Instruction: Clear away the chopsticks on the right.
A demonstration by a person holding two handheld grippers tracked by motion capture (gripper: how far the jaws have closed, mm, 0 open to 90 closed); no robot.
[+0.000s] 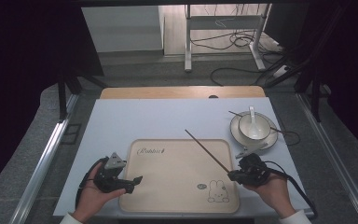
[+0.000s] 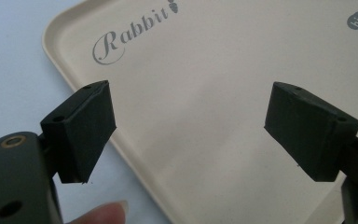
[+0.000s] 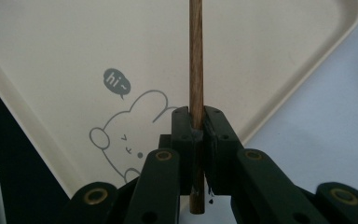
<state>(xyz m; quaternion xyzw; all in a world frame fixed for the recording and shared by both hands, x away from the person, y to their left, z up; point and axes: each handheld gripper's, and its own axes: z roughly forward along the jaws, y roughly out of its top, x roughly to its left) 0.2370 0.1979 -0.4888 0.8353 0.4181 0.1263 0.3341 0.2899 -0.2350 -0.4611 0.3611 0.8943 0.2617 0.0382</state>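
Beige plastic tray [image 1: 177, 186] sits on the pale blue table [image 1: 158, 121], printed with "Rabbit" up top and one little bunny drawing saying "hi~" in the near right corner. Nothing rests flat on the tray's bottom as far as I can see.

Count-wise: two chopsticks, one bowl, one saucer, one spoon. One brown wooden chopstick [image 1: 207, 150] is clamped in the right gripper [image 1: 237, 176], jaws squeezed tight on it near its end, and it sticks out diagonally over the tray's right half toward the far side. In the right gripper view it runs straight up between the pads with the bunny just beside it. The other chopstick [image 1: 235, 113] lies across the saucer [image 1: 272, 139], behind the bowl.

That white bowl [image 1: 256, 133] sits on the saucer, at the table's right, well apart from the tray's far right corner. The white spoon [image 1: 252, 119] is in the bowl, handle leaning up.

Left gripper [image 1: 133, 181] is wide open, gripping nothing, hovering at the tray's near left edge; its own view shows the jaws far apart over the tray rim.
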